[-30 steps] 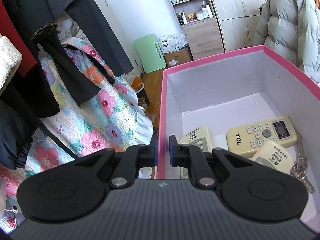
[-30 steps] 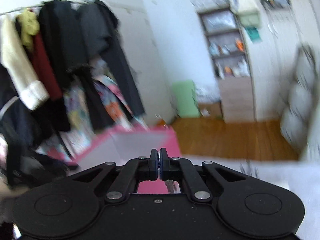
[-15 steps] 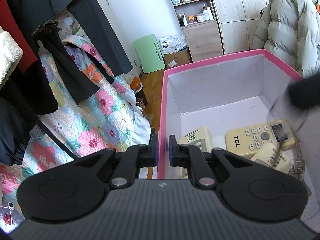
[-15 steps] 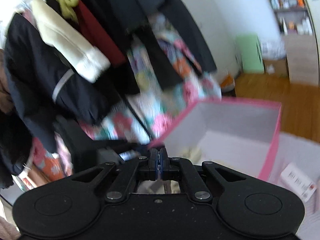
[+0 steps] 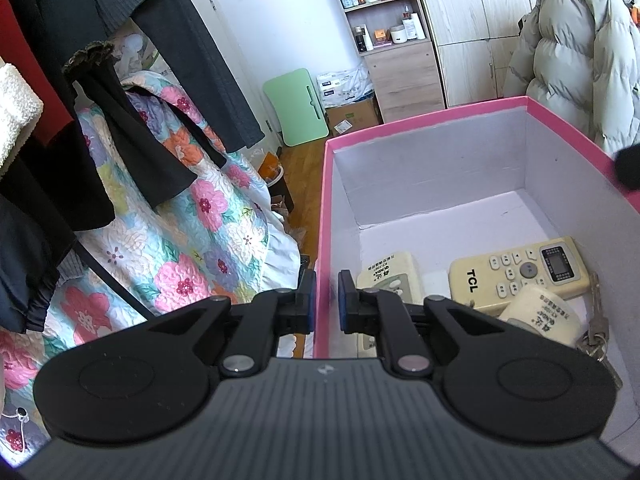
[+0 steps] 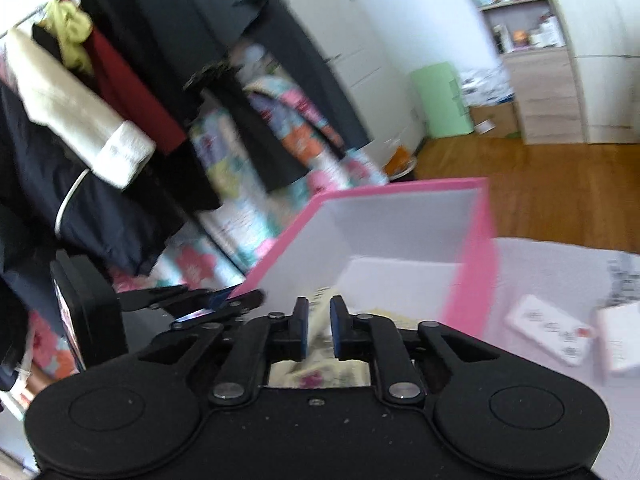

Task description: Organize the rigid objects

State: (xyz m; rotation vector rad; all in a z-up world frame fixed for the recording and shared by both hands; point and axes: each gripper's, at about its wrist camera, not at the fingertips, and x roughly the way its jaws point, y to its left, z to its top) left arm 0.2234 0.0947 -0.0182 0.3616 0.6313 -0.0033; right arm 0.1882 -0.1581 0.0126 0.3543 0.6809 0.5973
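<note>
Left wrist view: the left gripper (image 5: 324, 300) is seen clamped on the left wall of the pink box (image 5: 424, 124), one blue pad outside the wall and the other inside, with the wall pinched between them. On the white floor of the box, at about 3 o'clock from the fingertips, a cream TCL remote (image 5: 520, 272) is laid with its buttons up. A second cream remote (image 5: 390, 276) is lodged just right of the inner pad, and a third rounded remote (image 5: 540, 312) is set against the near edge of the TCL remote. A bunch of keys (image 5: 596, 328) is lying at the far right of the floor, touching the TCL remote's end. A floral quilt (image 5: 192, 240) is spread at 9 o'clock, dark clothes (image 5: 120, 120) are hung above it, and a green board (image 5: 296, 108) is leaned on the wall at 12 o'clock.

Right wrist view: the picture is blurred by motion. The right gripper (image 6: 318, 320) is held over the near part of the pink box (image 6: 468, 280), and its jaws have just been opening; a narrow gap is shown between the pads, with nothing pressed by them. Cream shapes inside the box are seen through the gap, too blurred to be named. The left gripper (image 6: 224, 300) is visible at 9 o'clock on the box's wall. A white packet (image 6: 548, 328) is laid on the pale surface at 3 o'clock, outside the box.
</note>
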